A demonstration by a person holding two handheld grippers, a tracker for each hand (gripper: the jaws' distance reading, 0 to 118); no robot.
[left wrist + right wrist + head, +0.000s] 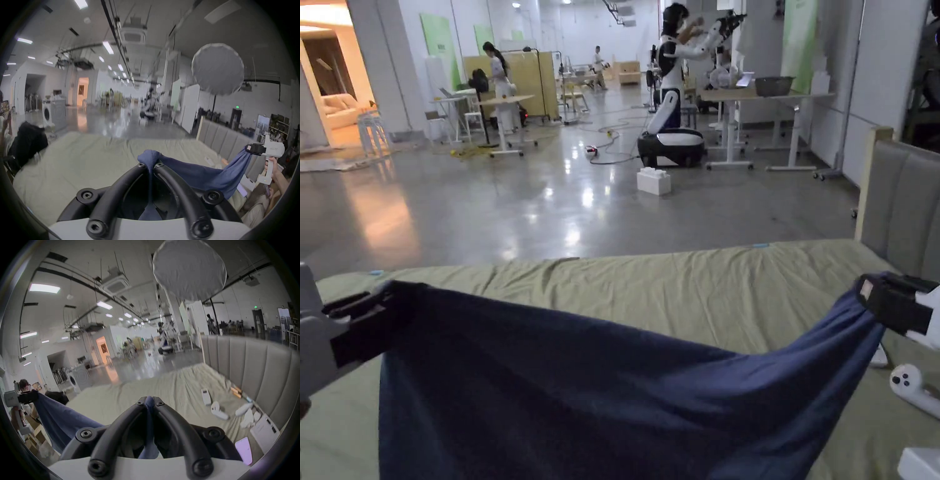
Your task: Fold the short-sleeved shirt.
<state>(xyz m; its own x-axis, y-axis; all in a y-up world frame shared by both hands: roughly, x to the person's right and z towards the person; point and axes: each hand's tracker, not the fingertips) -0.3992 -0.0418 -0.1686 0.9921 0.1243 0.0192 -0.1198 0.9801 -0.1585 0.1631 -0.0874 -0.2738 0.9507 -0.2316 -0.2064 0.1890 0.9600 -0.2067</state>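
Observation:
A dark blue shirt (600, 400) hangs stretched in the air over the bed with the olive-green sheet (675, 287), sagging in the middle. My left gripper (378, 303) is shut on its left corner, and my right gripper (872, 294) is shut on its right corner. In the left gripper view the cloth (150, 158) bunches out between the closed jaws, and the right gripper (249, 148) holds the far end. In the right gripper view a small fold of the shirt (149, 401) sits pinched at the tips, with the left gripper (32, 396) far off at the left.
A grey padded headboard (903, 206) stands at the bed's right. Small white devices (909, 381), papers (264, 433) and a phone (243, 449) lie on the sheet by it. Beyond the bed are a shiny floor, a white block (654, 181), a robot (672, 134), tables and people.

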